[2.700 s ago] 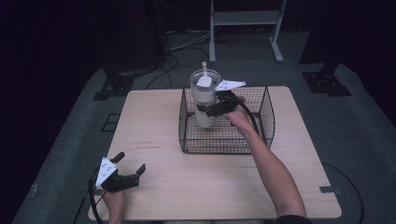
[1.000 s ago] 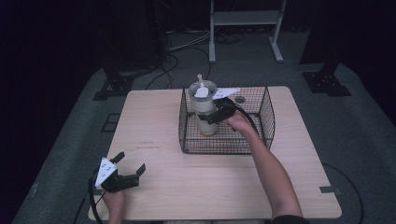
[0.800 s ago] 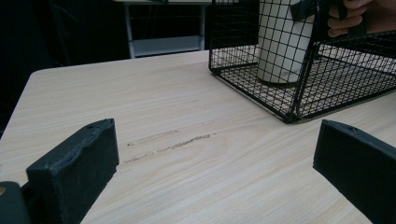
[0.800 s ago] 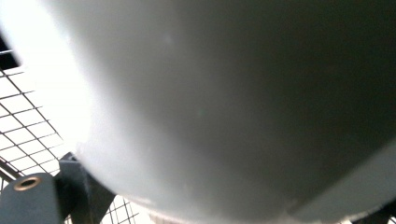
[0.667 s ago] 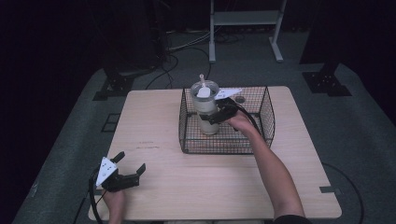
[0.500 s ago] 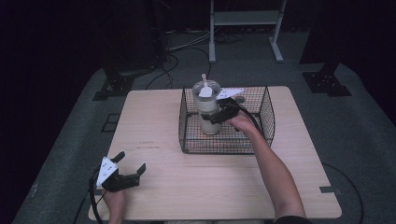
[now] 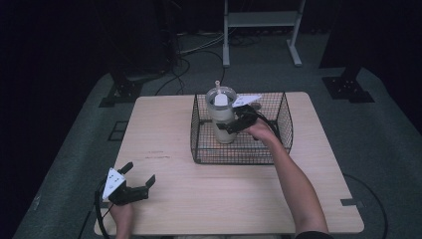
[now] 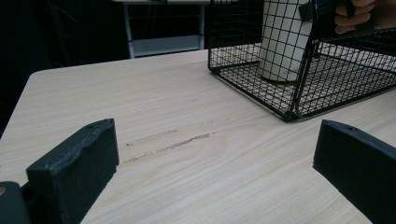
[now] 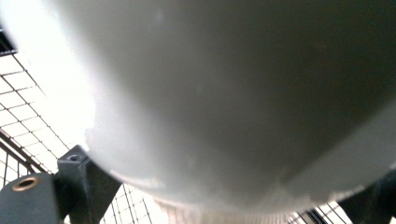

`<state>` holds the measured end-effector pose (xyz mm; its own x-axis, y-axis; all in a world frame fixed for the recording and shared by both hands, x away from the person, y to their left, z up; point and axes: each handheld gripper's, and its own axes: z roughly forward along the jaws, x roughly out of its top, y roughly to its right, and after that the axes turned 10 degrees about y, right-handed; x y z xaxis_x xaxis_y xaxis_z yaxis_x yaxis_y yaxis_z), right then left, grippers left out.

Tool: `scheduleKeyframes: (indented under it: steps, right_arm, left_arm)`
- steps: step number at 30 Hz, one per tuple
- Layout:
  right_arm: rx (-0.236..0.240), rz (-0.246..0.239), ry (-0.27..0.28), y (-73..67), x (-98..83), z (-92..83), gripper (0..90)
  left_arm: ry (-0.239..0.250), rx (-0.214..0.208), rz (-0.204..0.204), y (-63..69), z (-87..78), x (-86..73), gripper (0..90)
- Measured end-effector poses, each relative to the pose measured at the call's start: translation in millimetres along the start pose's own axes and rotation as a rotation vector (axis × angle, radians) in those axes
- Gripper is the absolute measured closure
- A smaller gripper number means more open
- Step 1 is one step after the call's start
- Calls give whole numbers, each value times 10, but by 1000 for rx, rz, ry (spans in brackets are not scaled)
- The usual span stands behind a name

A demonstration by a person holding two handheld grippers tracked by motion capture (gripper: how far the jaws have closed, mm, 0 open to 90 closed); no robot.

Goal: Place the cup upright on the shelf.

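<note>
Wooden table (image 7: 239, 199); upright white lidded tumbler (image 7: 221, 119) with straw.

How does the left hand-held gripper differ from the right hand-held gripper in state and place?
The left hand-held gripper is open and holds nothing; the right hand-held gripper is shut on the cup. The left one sits low near the table's front left corner, outside the basket; the right one reaches inside the basket. Both are black, with a grey plate on top, each held in one hand.

Black two-jaw tongs (image 7: 141, 185), grey three-cornered top plate, black trailing cable; forearms bare.
</note>
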<state>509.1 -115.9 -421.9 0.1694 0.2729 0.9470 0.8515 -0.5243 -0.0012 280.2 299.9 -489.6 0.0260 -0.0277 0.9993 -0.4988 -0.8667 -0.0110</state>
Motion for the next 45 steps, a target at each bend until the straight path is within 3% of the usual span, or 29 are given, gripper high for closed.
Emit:
scheduleKeyframes:
  steps: [17,45]
  right_arm:
    - [-24,-14,-21,-4,-7,-151,88]
    - [-54,52,-41,-64,36,-461,92]
  left_arm:
    - [-1,-1,4,3,-1,0,0]
    - [-1,-3,9,9,-1,-1,0]
